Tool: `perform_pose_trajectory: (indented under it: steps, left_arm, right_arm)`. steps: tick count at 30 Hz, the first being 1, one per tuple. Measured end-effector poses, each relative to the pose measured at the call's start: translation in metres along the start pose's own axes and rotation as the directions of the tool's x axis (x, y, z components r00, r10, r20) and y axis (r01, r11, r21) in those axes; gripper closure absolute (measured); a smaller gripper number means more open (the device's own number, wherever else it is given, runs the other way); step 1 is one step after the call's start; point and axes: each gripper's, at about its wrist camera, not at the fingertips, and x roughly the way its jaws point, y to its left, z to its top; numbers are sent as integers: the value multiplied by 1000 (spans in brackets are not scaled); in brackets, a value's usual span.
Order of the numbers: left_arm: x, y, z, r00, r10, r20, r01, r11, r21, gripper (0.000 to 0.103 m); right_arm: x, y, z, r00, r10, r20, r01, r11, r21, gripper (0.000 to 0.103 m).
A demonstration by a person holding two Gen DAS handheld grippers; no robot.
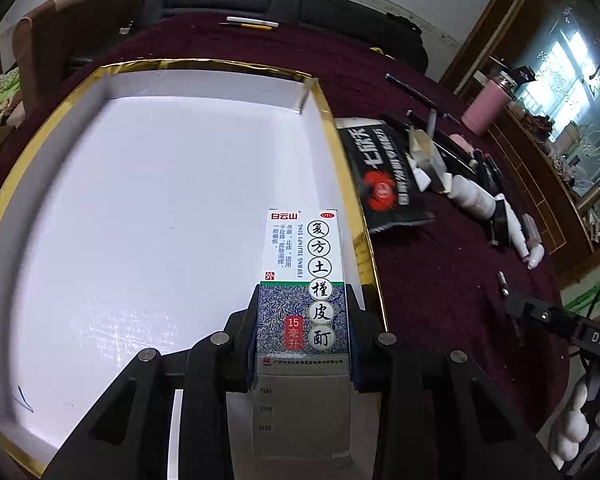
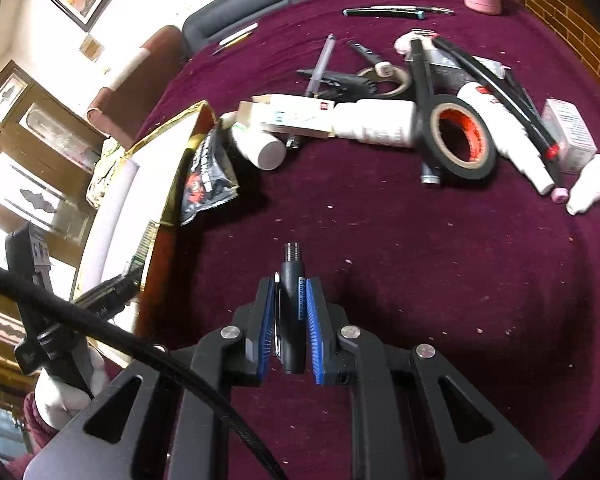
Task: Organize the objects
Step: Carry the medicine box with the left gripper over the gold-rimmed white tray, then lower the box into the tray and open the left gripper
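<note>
**Box over the tray, pen over the cloth**

Over the white tray (image 1: 148, 208), with its gold rim, the left gripper (image 1: 302, 300) clamps a small medicine box (image 1: 304, 280) between its two jaws; the box stands lengthwise along the fingers, its printed face towards the camera, its far end above the tray's floor near the right wall; the tray holds nothing else that can be seen. Just right of the tray's rim a black snack packet (image 1: 384, 176) lies on the dark red tablecloth (image 1: 440, 280), its edge close against the tray; beyond it, further right, sits a jumble of white bottles (image 1: 470, 196), pens and small cartons, with a pink cup (image 1: 482, 110) standing behind them.

From the right wrist camera, the tray's corner (image 2: 172, 136) shows at the left, the same packet leaning against it; across the top lies the pile: a white bottle on its side, a long pale carton (image 2: 296, 118), a roll of black tape (image 2: 460, 140), then more bottles and a small box at the far right. Low in the middle, the right gripper (image 2: 292, 312) is closed tight on a black pen (image 2: 292, 312), the blue pads pressing both sides; the pen's threaded metal tip pokes out ahead of the fingers, above bare cloth, well apart from the pile.
</note>
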Motion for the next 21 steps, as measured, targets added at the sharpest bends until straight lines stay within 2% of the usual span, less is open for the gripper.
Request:
perform_pose_trajectory:
  steps: [3,6,10,14,17,21]
  left_arm:
    - [-23,2,10,998,-24,56,23,1000,15,74]
    - [-43,7,29,992,8,127,-13,999,37,74]
    - [-40,23,68,981,73,181,-83,995,49,74]
    - [-7,44,99,988,83,130,-84,996,3,74]
    - [10,59,114,991,74,115,-70,997,-38,74]
    - [28,71,129,994,49,102,-41,996,-82,74]
  right_arm:
    - [3,17,18,998,58,-8,-58,998,-8,89]
    - [17,55,52,992,128,-11,-129,990,-49,89]
    - [54,107,96,987,158,-41,-161,984,-79,89]
    - [98,142,126,997,63,-46,-68,992,-107,89]
    - [133,152,138,997,13,-74,-19,996,-88,89]
    - [156,154,149,995,-40,-88,33,996,-79,89]
